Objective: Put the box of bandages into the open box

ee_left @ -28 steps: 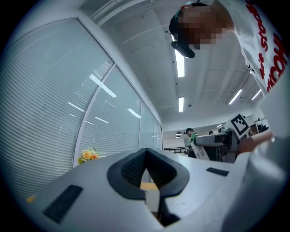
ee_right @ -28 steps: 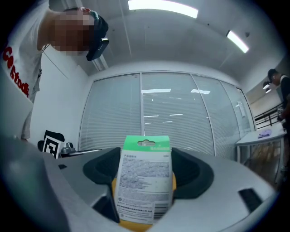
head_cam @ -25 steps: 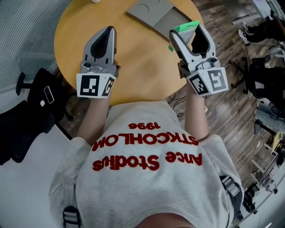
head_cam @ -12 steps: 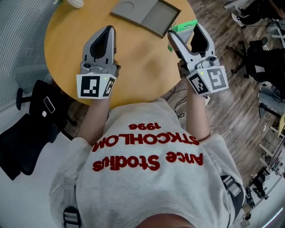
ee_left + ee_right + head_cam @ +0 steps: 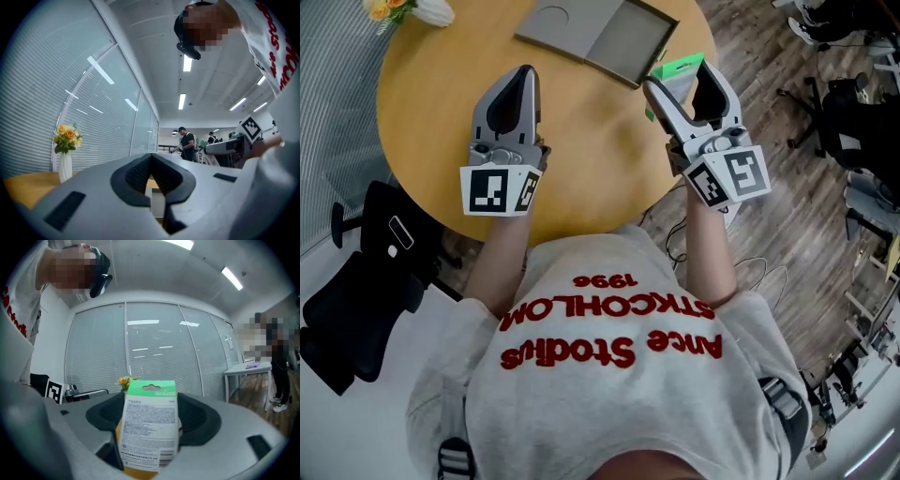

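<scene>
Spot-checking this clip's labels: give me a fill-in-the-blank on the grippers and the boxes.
The left gripper is shut and holds ____.
The right gripper is shut on the white, green-topped bandage box, green end pointing ____ from the person.
The flat grey open box on the round wooden table is ____.
Missing: nothing; away; empty.

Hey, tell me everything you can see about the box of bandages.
The box of bandages is a small flat pack, cardboard by its look: white face with fine print and a barcode, green hang tab with a slot on top. The right gripper is shut on it, tab pointing out past the jaw tips. It is held near the table edge, just short of the open box.
</scene>
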Demonstrator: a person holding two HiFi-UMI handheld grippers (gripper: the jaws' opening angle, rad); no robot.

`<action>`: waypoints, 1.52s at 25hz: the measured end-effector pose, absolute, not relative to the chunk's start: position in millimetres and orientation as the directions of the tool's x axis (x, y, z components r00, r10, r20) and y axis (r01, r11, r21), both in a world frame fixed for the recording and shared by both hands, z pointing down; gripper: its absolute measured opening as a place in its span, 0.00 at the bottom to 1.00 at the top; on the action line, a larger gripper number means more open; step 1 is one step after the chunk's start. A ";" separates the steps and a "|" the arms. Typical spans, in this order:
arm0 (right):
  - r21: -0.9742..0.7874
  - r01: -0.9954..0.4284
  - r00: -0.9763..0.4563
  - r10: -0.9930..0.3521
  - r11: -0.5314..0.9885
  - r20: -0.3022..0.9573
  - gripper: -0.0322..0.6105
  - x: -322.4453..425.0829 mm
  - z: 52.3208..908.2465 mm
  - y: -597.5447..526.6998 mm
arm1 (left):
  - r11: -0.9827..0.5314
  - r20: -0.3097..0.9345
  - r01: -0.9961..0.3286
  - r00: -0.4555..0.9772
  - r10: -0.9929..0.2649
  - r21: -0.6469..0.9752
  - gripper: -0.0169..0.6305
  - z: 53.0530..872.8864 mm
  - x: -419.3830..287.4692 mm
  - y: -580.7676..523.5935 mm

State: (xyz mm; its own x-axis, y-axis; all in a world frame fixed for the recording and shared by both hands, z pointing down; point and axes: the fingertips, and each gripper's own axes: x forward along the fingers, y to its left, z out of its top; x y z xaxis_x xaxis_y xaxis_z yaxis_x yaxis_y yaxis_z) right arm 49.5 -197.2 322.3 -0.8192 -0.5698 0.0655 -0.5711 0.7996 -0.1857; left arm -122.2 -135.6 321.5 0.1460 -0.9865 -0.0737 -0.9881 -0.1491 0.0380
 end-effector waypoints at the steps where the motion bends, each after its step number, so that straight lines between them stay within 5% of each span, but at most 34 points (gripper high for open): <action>1: -0.193 -0.574 -0.817 -0.571 0.796 0.080 0.61 48.0 329.9 -201.2 | -0.147 -0.064 -0.988 0.144 -0.988 0.043 0.03 328.4 -124.3 -139.8; 24: -0.175 -0.637 -0.766 -0.594 0.751 0.245 0.61 -1.1 471.8 -298.4 | -0.129 0.072 -0.988 0.136 -0.988 0.087 0.03 430.6 -144.4 -209.9; 38: 0.014 -0.543 -0.693 -0.457 0.840 0.557 0.61 -28.0 559.7 -285.8 | -0.119 0.106 -0.989 0.128 -0.986 0.091 0.03 439.5 -145.1 -204.4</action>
